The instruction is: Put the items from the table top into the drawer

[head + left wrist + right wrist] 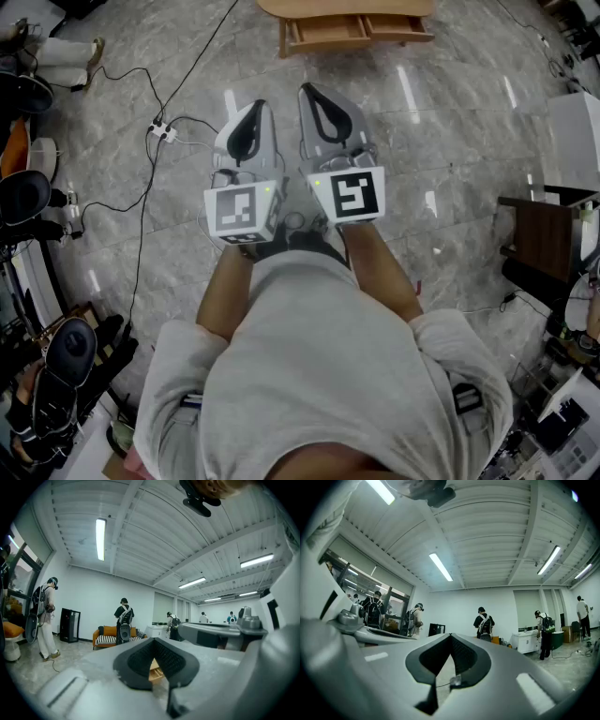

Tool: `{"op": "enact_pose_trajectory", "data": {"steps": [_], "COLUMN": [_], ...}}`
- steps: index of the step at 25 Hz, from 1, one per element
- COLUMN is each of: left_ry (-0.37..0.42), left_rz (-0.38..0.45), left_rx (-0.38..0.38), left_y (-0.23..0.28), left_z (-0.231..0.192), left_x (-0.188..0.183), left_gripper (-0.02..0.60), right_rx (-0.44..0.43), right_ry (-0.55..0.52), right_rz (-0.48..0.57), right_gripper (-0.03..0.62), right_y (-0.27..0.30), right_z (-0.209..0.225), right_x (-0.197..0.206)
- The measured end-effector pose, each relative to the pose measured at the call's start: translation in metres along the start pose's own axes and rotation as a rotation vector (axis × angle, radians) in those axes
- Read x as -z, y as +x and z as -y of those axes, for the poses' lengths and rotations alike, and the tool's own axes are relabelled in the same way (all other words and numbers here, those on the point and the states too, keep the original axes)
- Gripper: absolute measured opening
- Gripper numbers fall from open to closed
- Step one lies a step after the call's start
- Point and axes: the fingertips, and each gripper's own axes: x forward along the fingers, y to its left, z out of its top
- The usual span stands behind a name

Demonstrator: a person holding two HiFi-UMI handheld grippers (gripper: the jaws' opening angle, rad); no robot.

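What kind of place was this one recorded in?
Likely a large indoor lab or workshop used for recording sessions: a polished stone floor with loose cables, long strip lights overhead, and several people standing about wearing backpack rigs.

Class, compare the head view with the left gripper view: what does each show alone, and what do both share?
Head view only: the person's shirt, the white power strip. Left gripper view only: the ceiling light, the orange sofa, standing people. Both: the left hand-held gripper, shut and empty, and the wooden table.
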Motion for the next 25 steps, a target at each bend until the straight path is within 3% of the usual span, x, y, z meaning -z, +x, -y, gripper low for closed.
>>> {"op": "enact_pose_trajectory", "data": {"steps": [14,25], "left_ry": [-0.007,-0.055], "left_rz": [0.001,-0.018], "left_rx": [0.014,0.100], "left_y": [0.032,0.129], "left_z": [0.045,0.028], "left_x": [-0.004,0.012], "left_gripper": [0.020,0.020], "right_rx": [0.026,0.083], "right_ry": [0.038,0.056], "right_rz": [0.000,-0.063], "right_gripper": [0.006,0.006], "right_y": [-0.026,0.040], "right_z": [0.055,0.104], "right_x": [0.007,0.046]}}
